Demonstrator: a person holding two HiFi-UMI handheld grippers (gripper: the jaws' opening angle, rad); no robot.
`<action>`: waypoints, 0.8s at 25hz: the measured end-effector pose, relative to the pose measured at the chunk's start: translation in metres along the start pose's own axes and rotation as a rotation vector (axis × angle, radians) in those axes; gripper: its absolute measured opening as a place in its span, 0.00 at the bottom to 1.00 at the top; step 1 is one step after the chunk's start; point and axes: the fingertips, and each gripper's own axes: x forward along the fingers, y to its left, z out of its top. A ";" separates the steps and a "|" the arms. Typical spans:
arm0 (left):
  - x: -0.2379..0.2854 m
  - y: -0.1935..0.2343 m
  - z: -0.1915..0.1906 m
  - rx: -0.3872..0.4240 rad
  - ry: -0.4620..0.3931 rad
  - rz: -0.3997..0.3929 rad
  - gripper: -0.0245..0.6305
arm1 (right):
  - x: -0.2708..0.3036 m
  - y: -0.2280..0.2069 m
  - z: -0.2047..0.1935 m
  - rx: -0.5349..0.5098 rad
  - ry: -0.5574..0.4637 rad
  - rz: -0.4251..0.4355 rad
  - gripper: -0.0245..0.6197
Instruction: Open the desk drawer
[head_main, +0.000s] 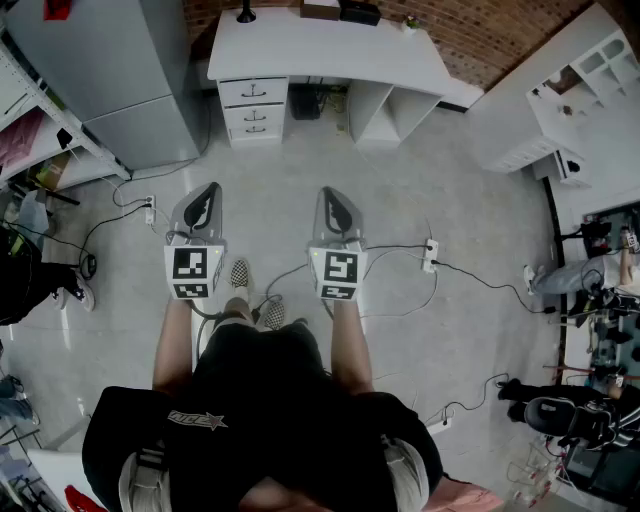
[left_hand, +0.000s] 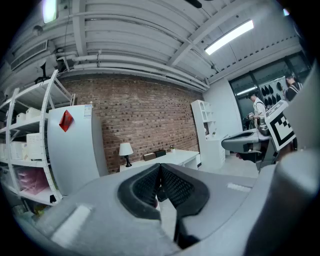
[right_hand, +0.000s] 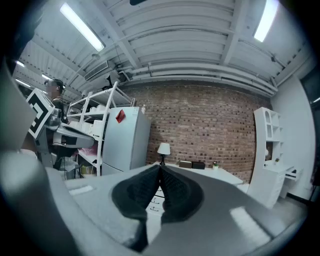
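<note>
Our left tongs (head_main: 204, 200) and right tongs (head_main: 336, 205) sit closed and empty, well apart from the shut drawers (head_main: 253, 107) under the white surface (head_main: 330, 50). We judge this the approach: next we step closer and part one pair.

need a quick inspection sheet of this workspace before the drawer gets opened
surface: white desk far ahead of the person, against the brick wall
job's things: three drawers at the desk's left end, all shut, none touched
clutter: lamp, two boxes and a small plant on the desktop; a black box under it
grippers: left gripper and right gripper side by side, jaws together, nothing between them
cables: power strips and loose leads on the floor
surroundings: fridge left of the desk, white shelf unit to its right
</note>
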 end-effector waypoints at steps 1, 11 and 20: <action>0.001 -0.001 0.001 0.000 -0.001 -0.001 0.05 | 0.000 -0.001 0.000 0.000 0.001 0.000 0.05; 0.023 -0.017 0.001 0.007 -0.003 -0.018 0.05 | 0.006 -0.026 -0.003 -0.013 0.014 -0.023 0.05; 0.089 -0.018 -0.001 0.007 -0.006 -0.049 0.05 | 0.050 -0.058 -0.015 -0.035 0.039 -0.034 0.05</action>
